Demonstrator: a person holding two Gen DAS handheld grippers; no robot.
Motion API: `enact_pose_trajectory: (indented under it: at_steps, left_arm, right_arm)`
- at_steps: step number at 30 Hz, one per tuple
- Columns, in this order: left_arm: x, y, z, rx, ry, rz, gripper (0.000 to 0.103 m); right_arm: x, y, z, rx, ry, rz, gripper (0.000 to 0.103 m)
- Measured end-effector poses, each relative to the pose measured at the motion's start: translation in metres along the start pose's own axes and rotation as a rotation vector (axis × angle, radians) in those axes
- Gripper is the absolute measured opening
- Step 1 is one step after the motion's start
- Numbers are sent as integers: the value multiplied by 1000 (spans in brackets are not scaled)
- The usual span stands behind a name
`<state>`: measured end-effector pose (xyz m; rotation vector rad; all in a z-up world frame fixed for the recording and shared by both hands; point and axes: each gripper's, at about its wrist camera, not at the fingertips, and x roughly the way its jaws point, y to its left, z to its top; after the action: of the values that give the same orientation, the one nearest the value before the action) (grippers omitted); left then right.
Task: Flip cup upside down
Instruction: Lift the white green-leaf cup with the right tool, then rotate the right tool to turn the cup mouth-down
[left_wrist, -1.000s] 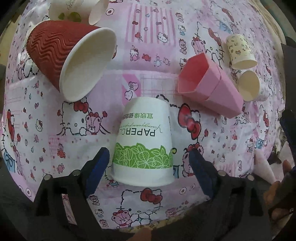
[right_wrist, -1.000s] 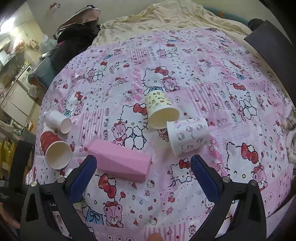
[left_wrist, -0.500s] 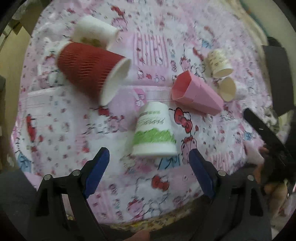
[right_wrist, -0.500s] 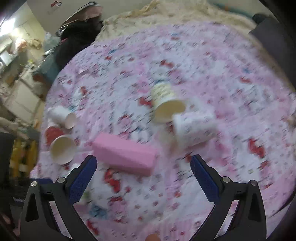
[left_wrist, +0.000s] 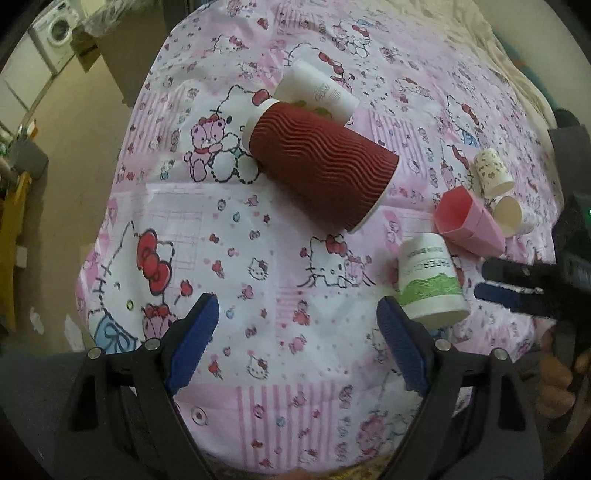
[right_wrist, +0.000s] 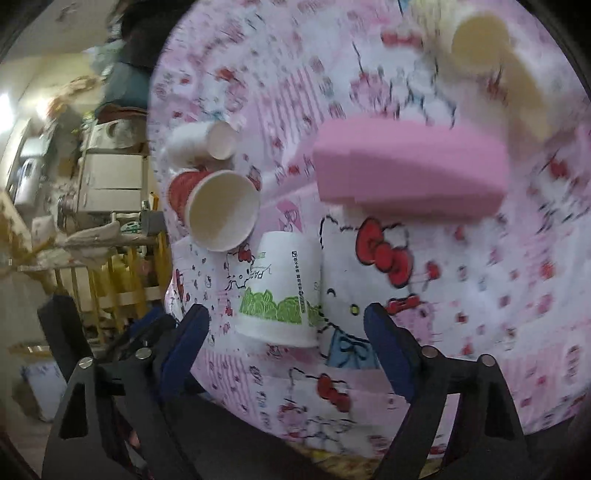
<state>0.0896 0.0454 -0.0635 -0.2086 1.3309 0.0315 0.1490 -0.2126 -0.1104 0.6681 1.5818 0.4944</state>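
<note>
**A:** Where is the cup with the green leaf band?

**B:** The green-band cup (left_wrist: 430, 282) stands mouth-down on the pink cartoon bedsheet (left_wrist: 258, 236), near the front edge of the bed. In the left wrist view it sits to the right, just beyond the right-hand finger of the left tongs (left_wrist: 297, 332). In the right wrist view the same cup (right_wrist: 282, 288) is in the near middle, a little left of centre between the fingers of the right tongs (right_wrist: 286, 343), with no finger touching it.

**A:** And the tongs themselves?

**B:** Both pairs are spread wide and grasp nothing. The left pair hangs over bare sheet. The right tongs also show at the right edge of the left wrist view (left_wrist: 517, 284), close beside the cup.

**A:** What lies around it?

**B:** A red ribbed cup (left_wrist: 321, 166) lies on its side further back and to the left, its white mouth toward the cup. Touching its far side is a white cup (left_wrist: 317, 94), also lying down. A pink folded-paper cup (left_wrist: 467, 221) lies just behind the green-band cup. Beyond that are a small patterned cup (left_wrist: 493, 171) and another small cup (left_wrist: 511, 216) lying with its mouth open to the camera.
</note>
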Motion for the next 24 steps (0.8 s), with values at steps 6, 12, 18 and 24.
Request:
enact_pose_trajectory:
  at_steps: [6, 12, 18, 24]
  left_arm:
    - [-4, 7, 3, -9, -39, -11, 85]
    - [-2, 13, 7, -46, -27, -24, 85]
    - [-2, 12, 7, -61, -34, -65, 85]
    - [-6, -10, 4, 13, -52, -120, 84]
  right_arm:
    - [31, 4, 17, 43, 43, -41, 78]
    - [54, 5, 34, 57, 80, -94, 75]
    - [54, 9, 35, 5, 73, -89, 59]
    - [15, 22, 19, -125, 1, -46, 58]
